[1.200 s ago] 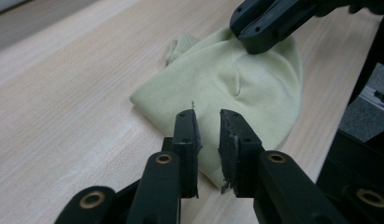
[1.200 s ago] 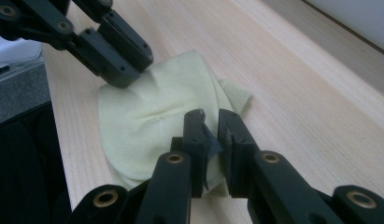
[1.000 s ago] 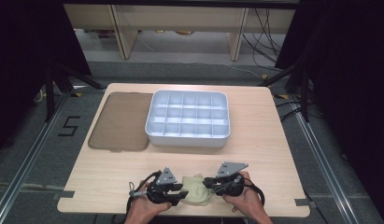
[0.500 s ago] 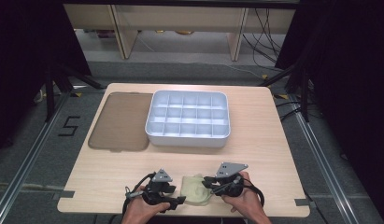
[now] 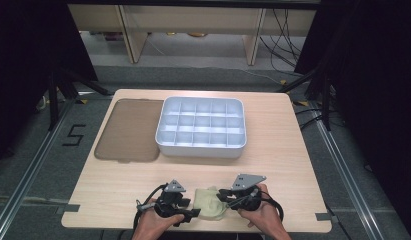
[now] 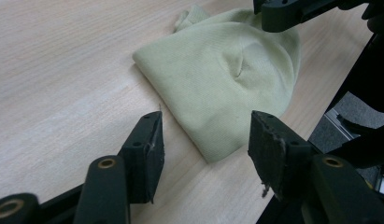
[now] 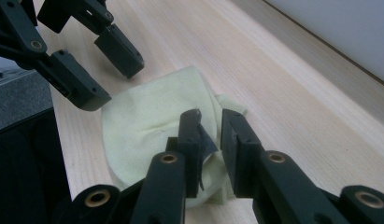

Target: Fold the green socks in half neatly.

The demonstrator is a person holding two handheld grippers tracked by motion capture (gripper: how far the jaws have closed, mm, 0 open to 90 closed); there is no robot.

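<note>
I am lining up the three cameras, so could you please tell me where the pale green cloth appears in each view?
High view: the pale green cloth lies at the table's near edge, between the left gripper and the right gripper.
Left gripper view: upper centre, beyond the open jaws.
Right gripper view: centre, its near edge between the nearly closed jaws.
Shared landmark: the light wooden table.

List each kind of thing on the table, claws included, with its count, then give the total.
Pale green cloth: 1
White divided box: 1
Brown flat tray: 1
Claws: 2, left claw, right claw
Total: 5
</note>
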